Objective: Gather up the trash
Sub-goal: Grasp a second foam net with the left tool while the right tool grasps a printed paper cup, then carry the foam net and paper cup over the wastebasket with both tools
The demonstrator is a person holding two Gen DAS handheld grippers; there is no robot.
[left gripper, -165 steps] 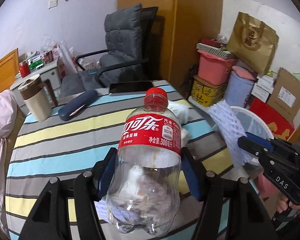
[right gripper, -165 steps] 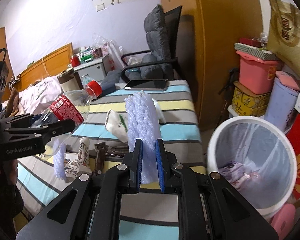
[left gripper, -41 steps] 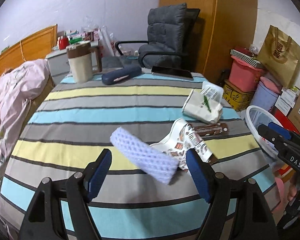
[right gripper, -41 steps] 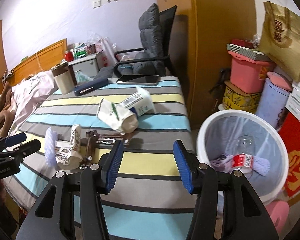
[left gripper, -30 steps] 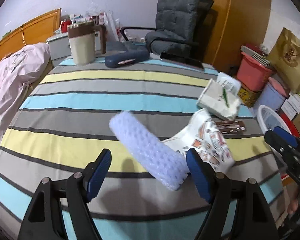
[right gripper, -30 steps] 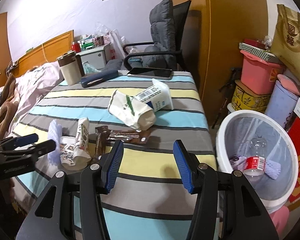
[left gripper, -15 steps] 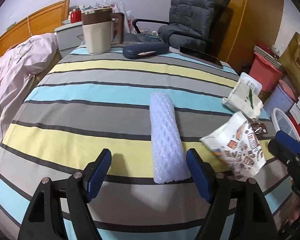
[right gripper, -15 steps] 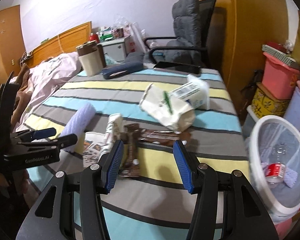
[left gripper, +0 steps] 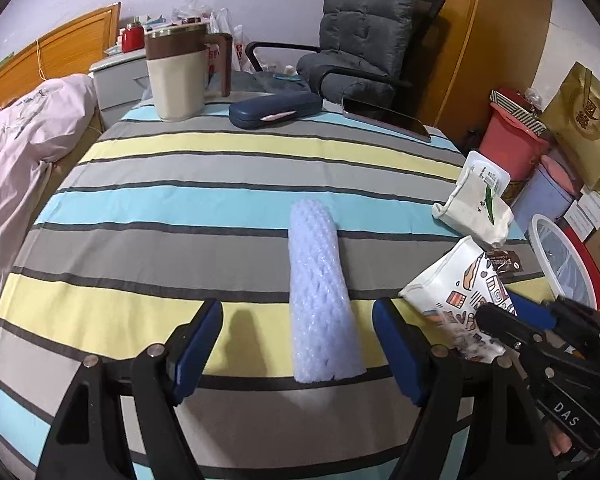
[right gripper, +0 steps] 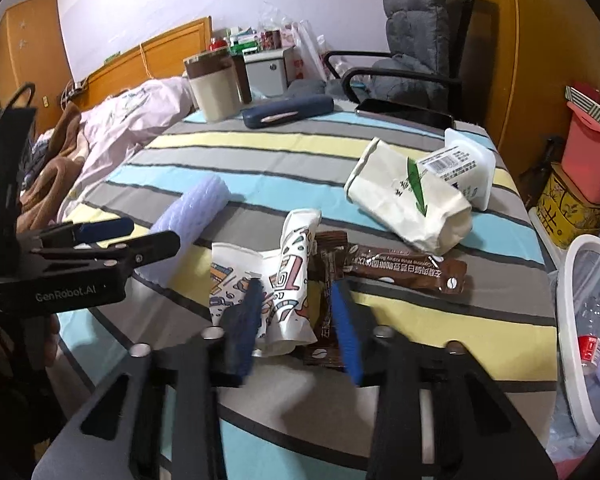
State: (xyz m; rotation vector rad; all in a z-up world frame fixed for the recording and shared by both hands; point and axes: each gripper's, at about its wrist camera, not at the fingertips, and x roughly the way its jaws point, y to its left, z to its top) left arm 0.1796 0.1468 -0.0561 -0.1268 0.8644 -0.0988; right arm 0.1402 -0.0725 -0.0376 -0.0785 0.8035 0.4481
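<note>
The striped table (left gripper: 220,184) is far from cleared, and the white bin (right gripper: 580,272) standing off its right edge holds only a little so far: a red-labelled bottle (right gripper: 590,346) shows through the mesh wall, and whatever else is down there I cannot make out. Most of the trash is still out on the cloth. The biggest piece left is the cream paper bag (right gripper: 408,204) lying on its side toward the right edge, touching a white tub (right gripper: 456,168) behind it. Next is the lilac foam sleeve (left gripper: 320,304) near the front edge, lying lengthwise between the fingers of the left gripper (left gripper: 298,344), whose jaws stand spread wide on either side of it without touching. Beside it, the right gripper (right gripper: 296,316) has its blue pads half closed around the patterned wrapper (right gripper: 288,280); they look close to it or just touching, though blur keeps me from calling it a firm pinch. Smallest are the brown sachets (right gripper: 404,268), one under that wrapper and one just beyond it. The mug, the glasses case and the tablet along the far edge look like keepers (not rubbish, I'd say), so I judge the job well under halfway.
</note>
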